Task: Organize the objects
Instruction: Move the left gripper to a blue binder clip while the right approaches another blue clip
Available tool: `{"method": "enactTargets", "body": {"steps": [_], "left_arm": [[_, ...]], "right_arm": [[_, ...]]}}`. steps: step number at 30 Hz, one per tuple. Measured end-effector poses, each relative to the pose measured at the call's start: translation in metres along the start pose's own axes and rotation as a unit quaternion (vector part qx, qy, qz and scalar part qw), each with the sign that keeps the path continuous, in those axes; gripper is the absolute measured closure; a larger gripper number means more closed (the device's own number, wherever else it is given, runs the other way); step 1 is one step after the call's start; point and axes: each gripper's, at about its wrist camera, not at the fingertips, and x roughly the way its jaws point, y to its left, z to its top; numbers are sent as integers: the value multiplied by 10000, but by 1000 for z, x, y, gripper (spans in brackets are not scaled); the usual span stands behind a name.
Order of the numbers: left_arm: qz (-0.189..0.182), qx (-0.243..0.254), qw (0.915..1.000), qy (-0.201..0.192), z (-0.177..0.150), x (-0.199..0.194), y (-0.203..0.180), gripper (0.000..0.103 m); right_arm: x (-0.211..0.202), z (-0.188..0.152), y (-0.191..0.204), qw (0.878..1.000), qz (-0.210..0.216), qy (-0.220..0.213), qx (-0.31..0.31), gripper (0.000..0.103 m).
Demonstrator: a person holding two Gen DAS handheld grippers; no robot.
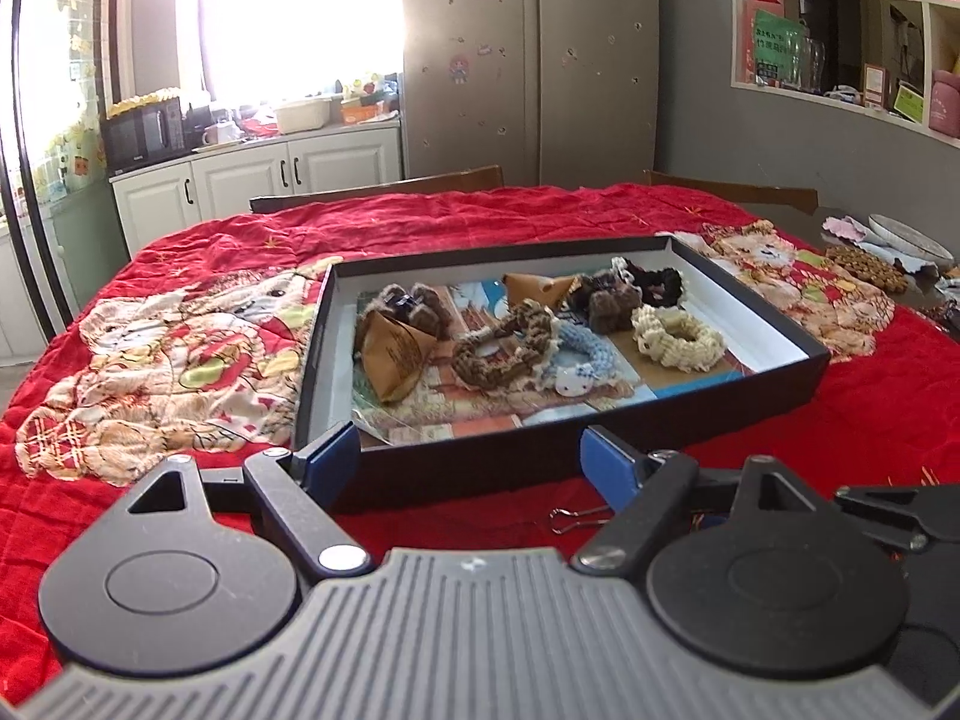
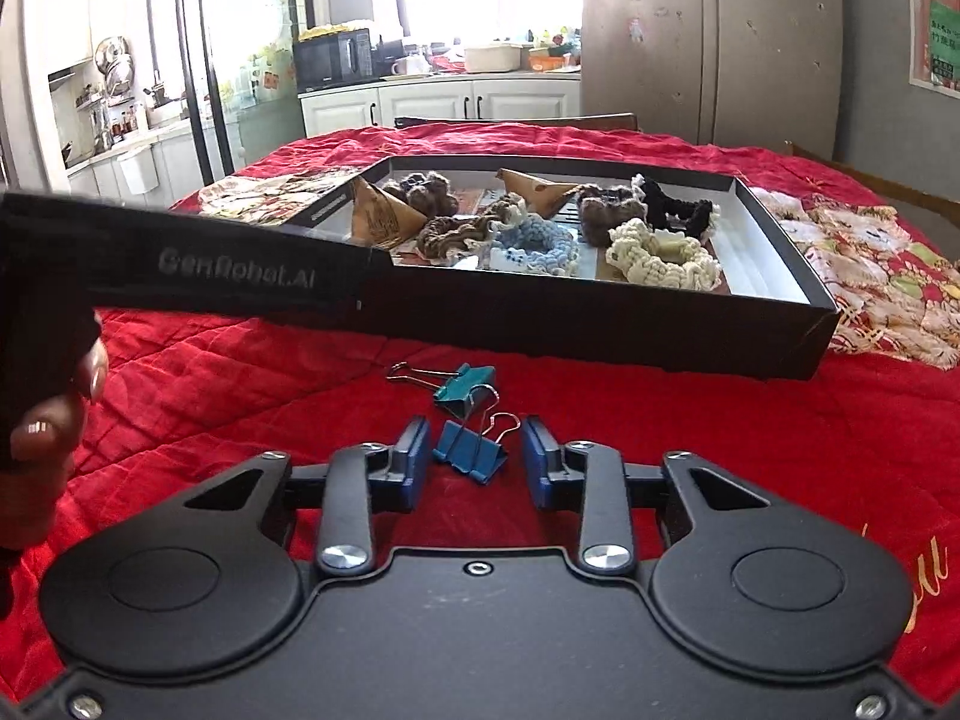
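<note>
Red quilt (image 1: 540, 210), black tray (image 1: 600, 429) holding crocheted scrunchies (image 1: 678, 330), paper packets (image 1: 390, 354).

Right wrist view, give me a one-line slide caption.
Open right gripper brackets a blue binder clip on the red quilt, before the black tray of crocheted scrunchies.

Home kitchen-dining room. Double-door fridge (image 1: 531, 60) with stickers, top centre; microwave (image 1: 144, 133) on white cabinets (image 1: 258, 180), upper left; red quilted cloth (image 1: 180, 240) covering table; wall shelves (image 1: 840, 30), upper right.
</note>
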Motion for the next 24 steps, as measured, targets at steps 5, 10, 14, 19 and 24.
{"method": "enactTargets", "body": {"steps": [5, 10, 14, 19, 24], "left_arm": [[-64, 44, 9999, 96, -5, 5, -5, 15], [-160, 115, 9997, 167, -10, 7, -11, 15], [-257, 141, 9992, 261, -12, 11, -17, 15], [-376, 216, 9984, 359, -14, 16, -27, 15], [-451, 258, 9976, 447, -19, 22, -35, 15]], "right_arm": [[-1, 0, -6, 10000, -30, 8, 83, 76], [-5, -1, -13, 9999, -102, 15, 57, 77], [-10, -4, -20, 9998, -202, 31, -15, 77], [-18, -8, -32, 9995, -319, 45, -34, 77], [-27, -14, -42, 9990, -440, 18, -93, 77]]}}
